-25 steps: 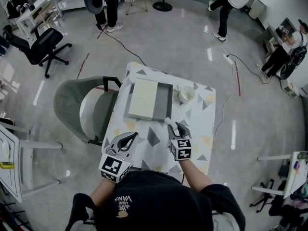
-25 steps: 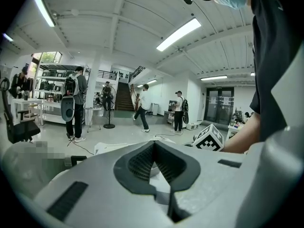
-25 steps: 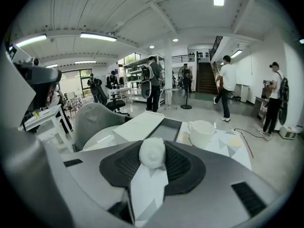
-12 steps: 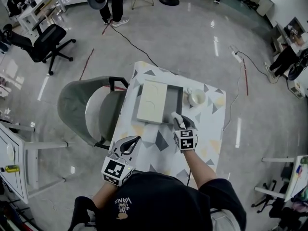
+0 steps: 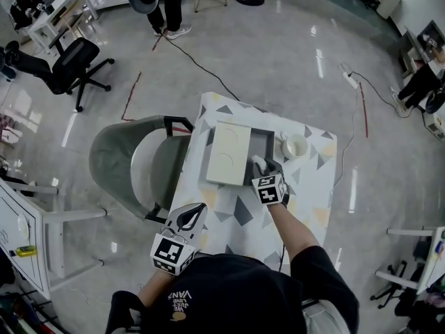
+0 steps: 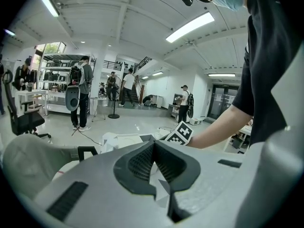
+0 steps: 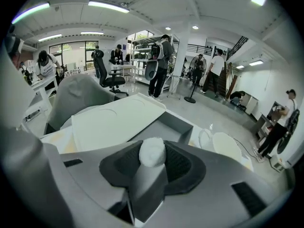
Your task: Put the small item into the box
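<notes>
**A:** Where is the small item, and what is it like?

**B:** The small item (image 7: 152, 152) is a white, fuzzy-looking lump with a paler stem below it. It sits pinched between the two dark pads of the right hand-held gripper (image 7: 152, 159), which is closed on it. It looks light and soft, so it probably squashes a little and is unlikely to slip or break. The hold is across its middle, with the rounded top poking out above the pads.

**A:** And the box?

**B:** The box (image 5: 261, 143) is grey and shallow and lies just ahead of the item. A cream lid (image 5: 229, 153) covers its left part, so only the right part is open. In the head view the item hangs at the near edge of that open part.

**A:** Anything else nearby?

**B:** A white cup (image 5: 295, 146) stands just right of the box on the tabletop (image 5: 243, 214), which has a triangle-patterned cloth. The left hand-held gripper (image 5: 191, 214) hovers near the tabletop's front left edge, its jaws meeting at the tips with nothing between them.
</notes>
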### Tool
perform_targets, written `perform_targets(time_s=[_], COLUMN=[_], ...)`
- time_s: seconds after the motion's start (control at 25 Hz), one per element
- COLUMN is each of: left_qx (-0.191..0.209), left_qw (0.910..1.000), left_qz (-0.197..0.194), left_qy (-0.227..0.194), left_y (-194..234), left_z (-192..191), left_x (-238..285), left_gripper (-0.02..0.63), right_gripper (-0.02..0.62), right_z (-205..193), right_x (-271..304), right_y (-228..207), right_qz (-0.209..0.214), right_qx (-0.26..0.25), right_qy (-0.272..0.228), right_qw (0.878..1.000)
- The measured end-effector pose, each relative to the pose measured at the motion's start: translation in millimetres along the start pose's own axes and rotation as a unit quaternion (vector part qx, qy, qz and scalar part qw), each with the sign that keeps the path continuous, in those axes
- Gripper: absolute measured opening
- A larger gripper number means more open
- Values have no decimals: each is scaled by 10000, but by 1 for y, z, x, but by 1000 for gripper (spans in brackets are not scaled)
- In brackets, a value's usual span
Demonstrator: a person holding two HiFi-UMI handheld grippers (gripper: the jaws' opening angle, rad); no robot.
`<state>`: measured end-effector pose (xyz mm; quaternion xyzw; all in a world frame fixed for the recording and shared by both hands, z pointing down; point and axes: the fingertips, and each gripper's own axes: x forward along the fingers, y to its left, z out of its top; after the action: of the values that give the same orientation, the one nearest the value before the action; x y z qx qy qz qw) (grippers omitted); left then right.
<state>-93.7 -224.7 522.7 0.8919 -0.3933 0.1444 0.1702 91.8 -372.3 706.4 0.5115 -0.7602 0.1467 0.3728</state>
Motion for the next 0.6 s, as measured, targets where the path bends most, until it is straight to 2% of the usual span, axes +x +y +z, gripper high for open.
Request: perform_targets(time_s=[0.24, 0.6], left_qx=[-21, 4], left_qw=[9999, 9998], left_qz=[-19, 57], left_qy=[161, 168], left_y=[3, 9], left_z=[-6, 2], left_x=[6, 13], left_gripper=[5, 5], right_gripper=[129, 129], right_z=[9, 6], right_x=[26, 50], right_y=[-7, -19], right_qz=[-56, -200], right_qx=[-195, -145], right_qy=[93, 221], right_qw=[9998, 9995])
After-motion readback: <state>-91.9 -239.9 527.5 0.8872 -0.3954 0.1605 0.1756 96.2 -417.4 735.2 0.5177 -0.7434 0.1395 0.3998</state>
